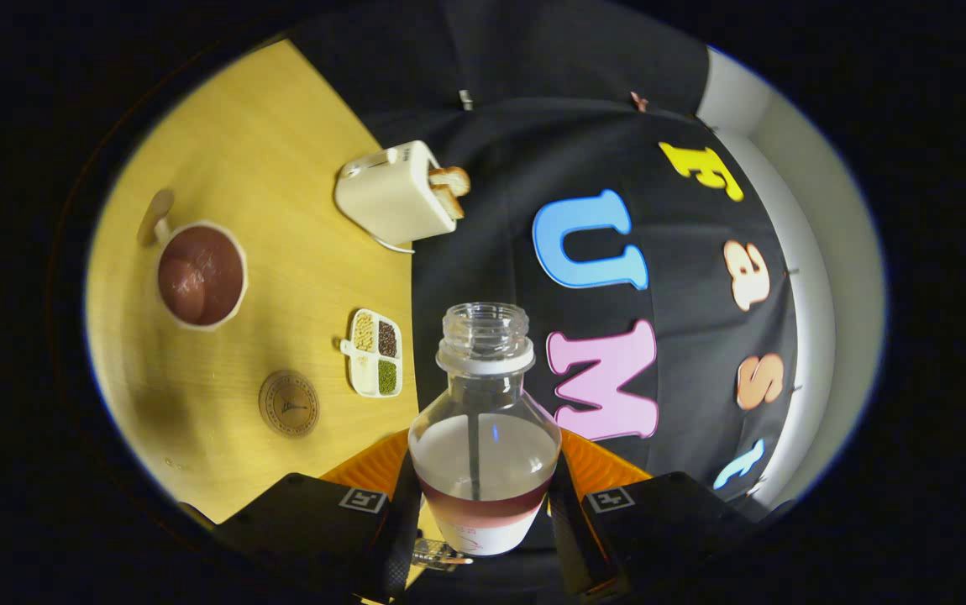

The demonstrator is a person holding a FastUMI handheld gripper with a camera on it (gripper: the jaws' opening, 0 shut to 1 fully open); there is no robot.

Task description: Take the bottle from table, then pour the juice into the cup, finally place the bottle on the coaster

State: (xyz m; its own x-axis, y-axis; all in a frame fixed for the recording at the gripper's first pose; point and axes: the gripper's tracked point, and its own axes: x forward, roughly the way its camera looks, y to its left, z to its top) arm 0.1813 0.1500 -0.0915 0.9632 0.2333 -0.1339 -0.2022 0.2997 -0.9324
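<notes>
The gripper sat at the bottom centre of the frame, its two fingers pressed against either side of a clear plastic bottle, so it was clamped on the bottle. The bottle stood between the fingers with its open, capless mouth pointing toward the middle of the frame, a white ring below the threaded neck. A thin band of reddish-brown juice lay low in the bottle's body, with the rest of the body looking clear or pale. The whole scene appeared rolled sideways, with the yellow wooden worktop filling the left part of the frame and the black cloth wall on the right.

At the left of the frame, a white cup with a handle held a reddish-brown drink. Below and to the right of the cup, a round brown coaster lay bare on the worktop, well apart from the bottle. Just right of the coaster was a small white divided dish with beans or grains of different colours in its compartments. Above it, toward the upper centre, a cream toaster stood with slices of toast sticking out of its slots.
</notes>
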